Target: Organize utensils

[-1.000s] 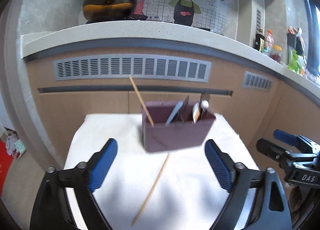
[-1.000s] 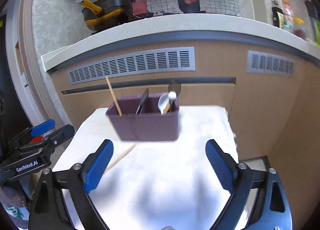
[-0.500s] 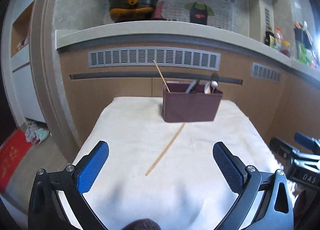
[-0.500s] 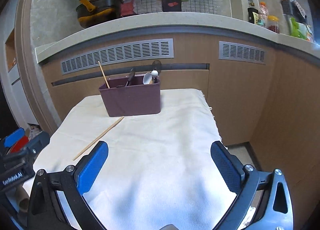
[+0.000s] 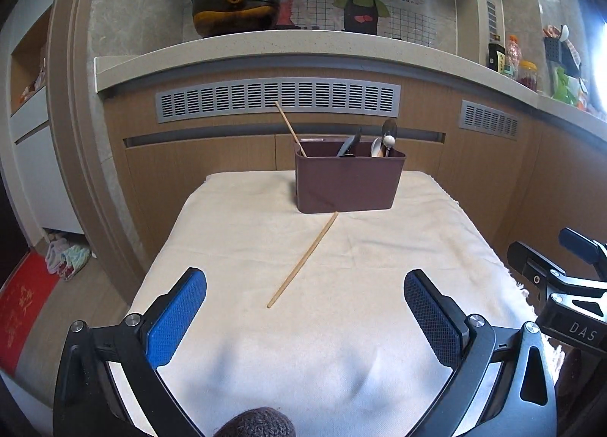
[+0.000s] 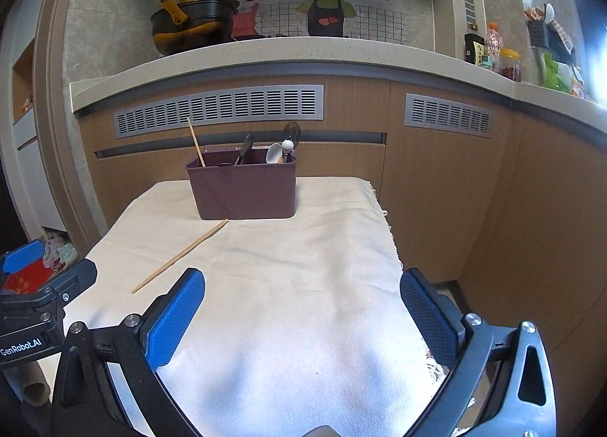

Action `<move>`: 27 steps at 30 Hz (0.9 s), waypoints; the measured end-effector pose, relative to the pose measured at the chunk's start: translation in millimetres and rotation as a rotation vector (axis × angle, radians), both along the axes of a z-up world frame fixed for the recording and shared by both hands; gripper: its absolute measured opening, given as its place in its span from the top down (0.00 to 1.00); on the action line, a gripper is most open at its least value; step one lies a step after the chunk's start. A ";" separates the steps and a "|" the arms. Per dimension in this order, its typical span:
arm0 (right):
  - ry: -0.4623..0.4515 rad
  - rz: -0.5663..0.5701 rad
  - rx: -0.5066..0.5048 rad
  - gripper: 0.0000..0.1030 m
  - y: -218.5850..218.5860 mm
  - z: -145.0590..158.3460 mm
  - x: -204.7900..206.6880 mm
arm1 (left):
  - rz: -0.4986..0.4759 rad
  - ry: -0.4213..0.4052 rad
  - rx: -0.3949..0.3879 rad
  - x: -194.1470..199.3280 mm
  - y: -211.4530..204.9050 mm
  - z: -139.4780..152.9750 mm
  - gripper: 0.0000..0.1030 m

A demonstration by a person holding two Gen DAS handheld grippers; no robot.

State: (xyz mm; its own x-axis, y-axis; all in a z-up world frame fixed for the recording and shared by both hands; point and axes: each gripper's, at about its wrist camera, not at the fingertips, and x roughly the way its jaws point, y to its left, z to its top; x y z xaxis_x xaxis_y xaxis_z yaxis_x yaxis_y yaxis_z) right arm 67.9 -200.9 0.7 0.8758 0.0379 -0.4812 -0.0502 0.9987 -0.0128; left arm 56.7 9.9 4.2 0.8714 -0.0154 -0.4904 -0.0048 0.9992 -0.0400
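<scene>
I am holding both tools wide apart with nothing between the pads: the left gripper (image 5: pixel 304 313) and the right gripper (image 6: pixel 302 313) have both just been spreading to their widest, and each is gaping over bare cloth. Compared with a second ago, I am sitting much farther back from the brown utensil holder (image 5: pixel 348 183); it was close ahead of the left fingers then and is now standing well away near the far edge of the cloth-covered table (image 5: pixel 235 232). One chopstick (image 5: pixel 290 129) is leaning in the holder's left end, with spoons (image 6: pixel 274 153) at the right end. The loose chopstick (image 5: pixel 302 259) is lying diagonally on the cloth, its far tip just at the holder's base. I judge that stick the last item to collect, and the left tool is nearest it.
</scene>
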 end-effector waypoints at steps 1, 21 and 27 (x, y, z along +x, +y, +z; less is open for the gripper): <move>0.002 0.000 0.000 0.00 -0.1 -0.1 0.0 | -0.001 0.002 0.001 0.3 -0.2 -0.1 0.00; 0.009 0.003 -0.002 0.00 -0.1 -1.3 -0.5 | -0.011 0.013 0.005 -0.7 -1.0 0.1 0.00; 0.009 0.002 -0.003 0.00 0.1 -1.2 -0.7 | -0.014 0.015 0.006 -0.5 -1.8 -0.7 0.00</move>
